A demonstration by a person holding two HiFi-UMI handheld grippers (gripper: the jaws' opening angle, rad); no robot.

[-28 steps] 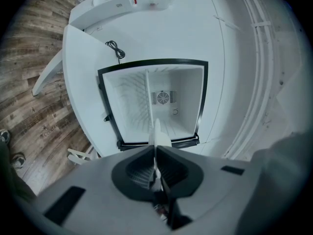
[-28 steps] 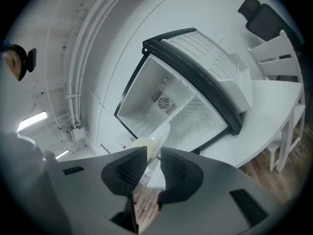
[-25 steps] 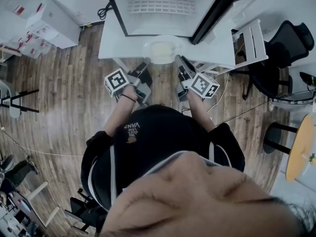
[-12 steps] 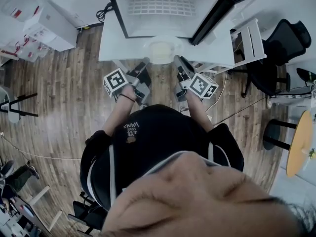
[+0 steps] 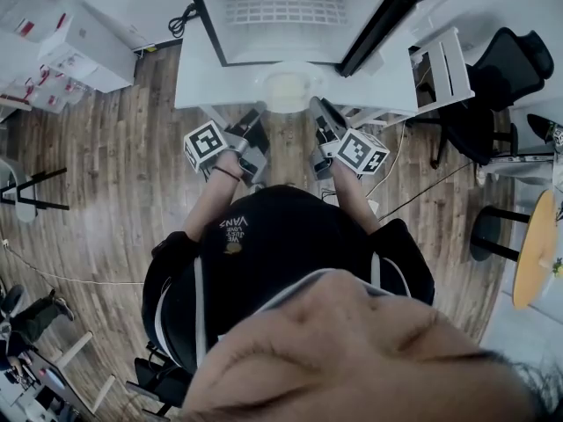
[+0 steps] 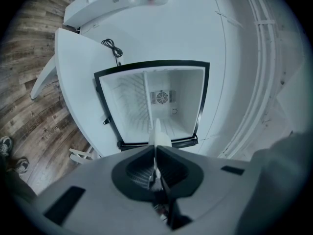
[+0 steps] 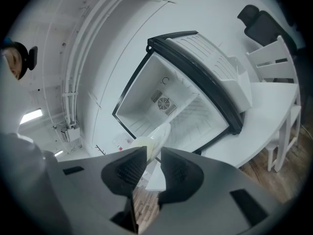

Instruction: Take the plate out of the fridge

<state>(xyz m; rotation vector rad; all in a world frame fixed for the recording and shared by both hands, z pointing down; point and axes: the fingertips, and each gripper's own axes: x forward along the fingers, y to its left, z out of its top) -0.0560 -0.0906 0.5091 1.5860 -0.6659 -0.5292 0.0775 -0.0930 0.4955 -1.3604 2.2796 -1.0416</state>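
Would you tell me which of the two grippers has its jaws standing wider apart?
The right gripper: a clear gap shows between its jaws around the rim of the plate, while the left gripper pinches nearly shut on it.

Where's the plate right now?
In the head view, the plate is top centre, just outside the open fridge, between the left tongs and the right tongs.

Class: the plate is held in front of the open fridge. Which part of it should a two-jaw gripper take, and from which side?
Take the rim, coming in level from the plate's side. It lies roughly flat and shallow, so only its thin edge fits between two jaws. The left gripper is shut on the left rim, and the right gripper has the opposite rim between its jaws.
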